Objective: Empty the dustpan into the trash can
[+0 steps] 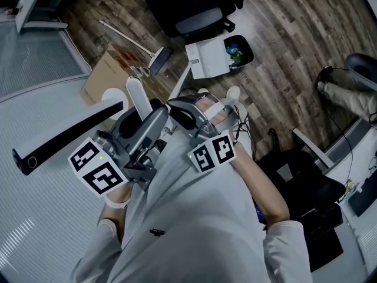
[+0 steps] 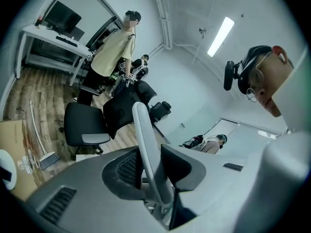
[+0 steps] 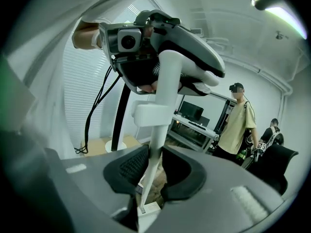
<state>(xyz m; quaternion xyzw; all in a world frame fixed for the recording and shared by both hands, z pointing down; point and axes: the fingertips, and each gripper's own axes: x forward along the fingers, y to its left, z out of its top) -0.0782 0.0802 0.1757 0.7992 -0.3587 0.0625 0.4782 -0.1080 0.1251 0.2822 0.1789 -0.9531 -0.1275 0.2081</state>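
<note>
The white long-handled plastic dustpan (image 1: 207, 58) has its flat pan low beside the round black trash can (image 1: 240, 50), which sits at the pan's 3 o'clock. What the pan holds cannot be told. Its long axis runs from the pan toward 7 o'clock, up to the person. The left gripper (image 2: 149, 161) is clamped on the broad grey-white upper grip (image 2: 143, 125). The right gripper (image 3: 154, 176), nearer the pan, only rings the thin white shaft (image 3: 155, 144), with a gap beside one pad.
</note>
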